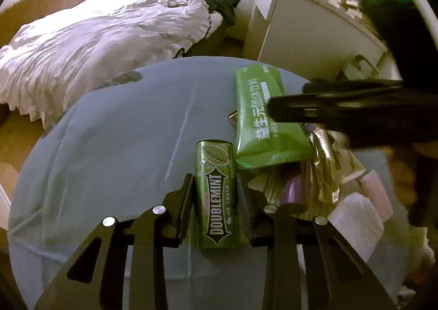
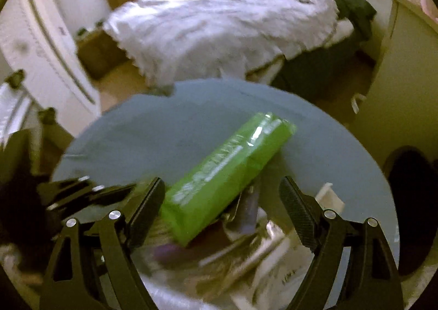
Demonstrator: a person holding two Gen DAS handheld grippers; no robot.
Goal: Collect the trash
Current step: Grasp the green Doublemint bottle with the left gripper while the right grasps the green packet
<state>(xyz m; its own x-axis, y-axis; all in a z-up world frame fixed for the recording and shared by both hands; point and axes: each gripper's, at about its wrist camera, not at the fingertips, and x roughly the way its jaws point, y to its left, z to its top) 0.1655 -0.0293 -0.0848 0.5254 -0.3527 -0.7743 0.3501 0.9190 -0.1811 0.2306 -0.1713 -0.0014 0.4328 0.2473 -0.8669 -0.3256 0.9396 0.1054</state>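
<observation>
Down in the left wrist view, the left gripper has its jaws drawn in on a green Doublemint gum tin, one pad against each long side, pinching it where it lies on the round grey table. Just beyond the tin's far end and to the right of the jaws lies a green drink-mix packet with white print. The right gripper reaches in from the right edge, its dark fingers over that packet. Right of the jaws sits a heap of crumpled foil wrappers and pale pink pieces. Past the table, a bed with a rumpled white duvet.

Over in the right wrist view, which is blurred, the right gripper has its jaws spread wide, touching nothing. The green drink-mix packet lies slantwise between and beyond the pads, its near end resting on the wrapper heap. The left gripper shows as a dark shape left of the jaws.
</observation>
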